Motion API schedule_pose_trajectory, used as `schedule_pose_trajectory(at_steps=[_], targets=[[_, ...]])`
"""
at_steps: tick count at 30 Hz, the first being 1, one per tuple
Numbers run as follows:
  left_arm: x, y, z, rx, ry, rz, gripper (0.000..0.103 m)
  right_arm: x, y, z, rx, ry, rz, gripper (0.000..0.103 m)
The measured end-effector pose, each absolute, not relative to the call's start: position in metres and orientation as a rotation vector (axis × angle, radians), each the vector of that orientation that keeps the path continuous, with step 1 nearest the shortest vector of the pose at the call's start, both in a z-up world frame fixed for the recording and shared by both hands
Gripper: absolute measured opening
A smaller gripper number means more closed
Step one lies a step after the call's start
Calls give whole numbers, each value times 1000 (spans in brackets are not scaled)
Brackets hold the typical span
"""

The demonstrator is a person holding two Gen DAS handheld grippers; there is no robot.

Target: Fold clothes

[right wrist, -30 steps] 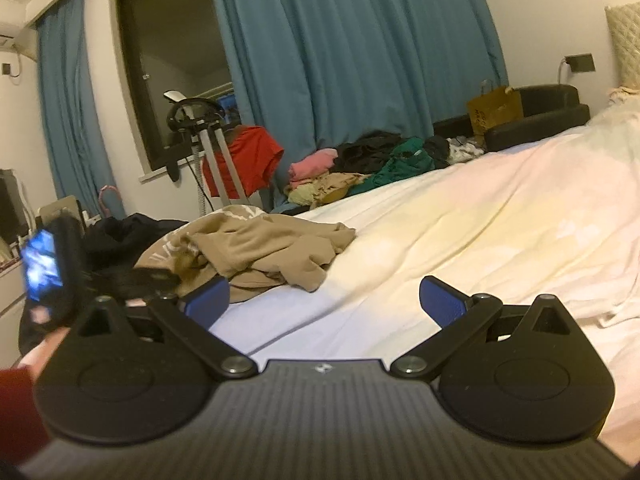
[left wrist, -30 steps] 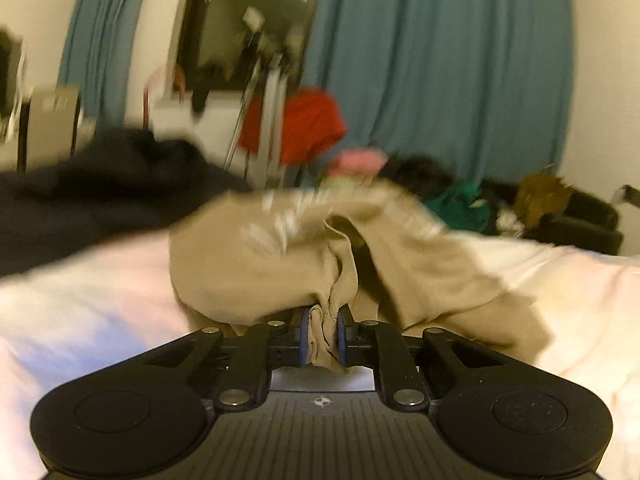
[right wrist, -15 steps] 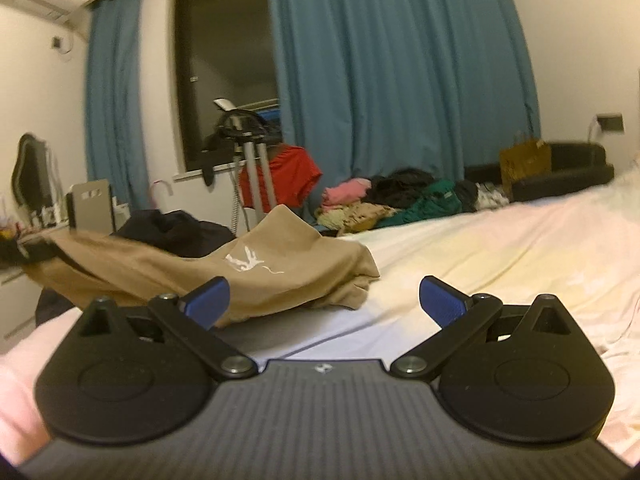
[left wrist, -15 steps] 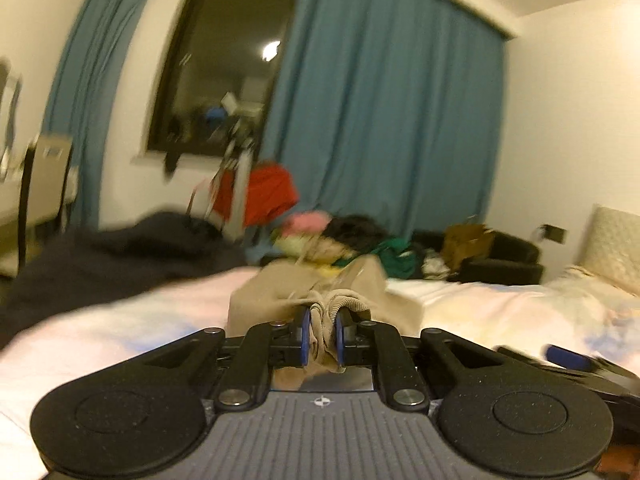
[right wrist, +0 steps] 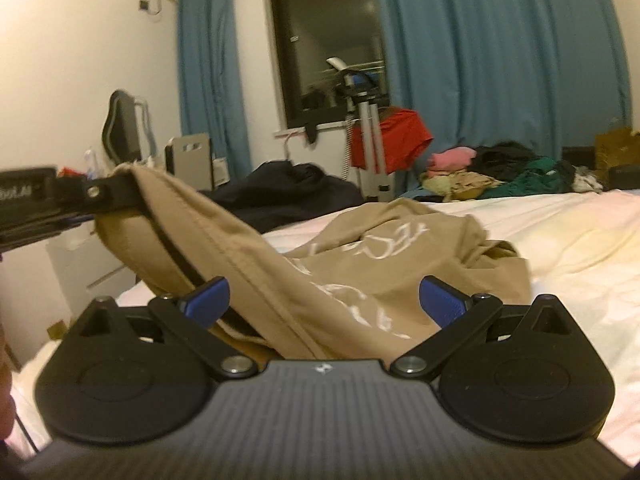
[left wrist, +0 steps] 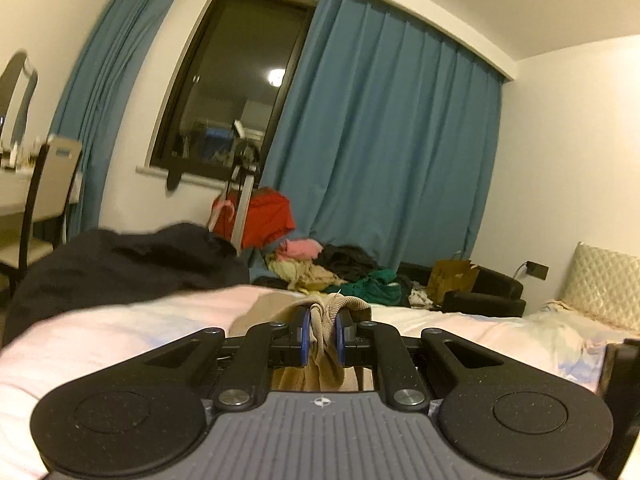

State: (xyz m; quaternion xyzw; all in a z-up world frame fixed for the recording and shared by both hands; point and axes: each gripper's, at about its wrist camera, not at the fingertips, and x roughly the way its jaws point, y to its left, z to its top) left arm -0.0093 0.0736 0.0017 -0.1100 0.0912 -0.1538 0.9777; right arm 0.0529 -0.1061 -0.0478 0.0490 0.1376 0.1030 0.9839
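I count two grippers and one garment in play. My left gripper (left wrist: 323, 334) has its blue pads (left wrist: 306, 334) squeezed tight on a bunched ribbed edge of the tan T-shirt (right wrist: 360, 276); my right gripper (right wrist: 324, 300) is spread wide with nothing between its pads (right wrist: 208, 300). The shirt stretches from that pinch point, lifted at the left of the right wrist view, down across the white bed sheet (right wrist: 540, 240), its white printed lettering facing up. Part of it lies just in front of the right gripper, between the spread fingers but not touching either pad.

Elsewhere I count one dark garment heap (left wrist: 128, 264) on the bed's far edge, one mixed pile of clothes (left wrist: 328, 268) below the blue curtains (left wrist: 380, 152), one red garment (left wrist: 268, 216) hung on a stand, and one brown paper bag (left wrist: 452, 276).

In the left wrist view most of the shirt is hidden behind the gripper body; only the clamped edge shows. The lettering is too creased to read.

Compared with half a second ago, the shirt has been drawn closer to the right gripper, and the left gripper holding it now shows at that view's left edge. The left grip is unchanged; the right is as wide as before.
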Motion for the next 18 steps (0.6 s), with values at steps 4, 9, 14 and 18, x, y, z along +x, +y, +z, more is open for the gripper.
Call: schedule_pose_trajectory(at_steps=[4, 9, 14, 18], targets=[[-1, 64, -9, -182, 214, -320, 13, 68, -92, -65, 55, 317, 195, 103], [15, 56, -25, -161, 243, -298, 13, 82, -95, -82, 30, 357, 116, 103], [23, 55, -24, -189, 253, -277, 13, 78, -119, -79, 81, 357, -83, 103], [22, 50, -20, -179, 216, -283, 13, 70, -126, -71, 61, 327, -138, 103]])
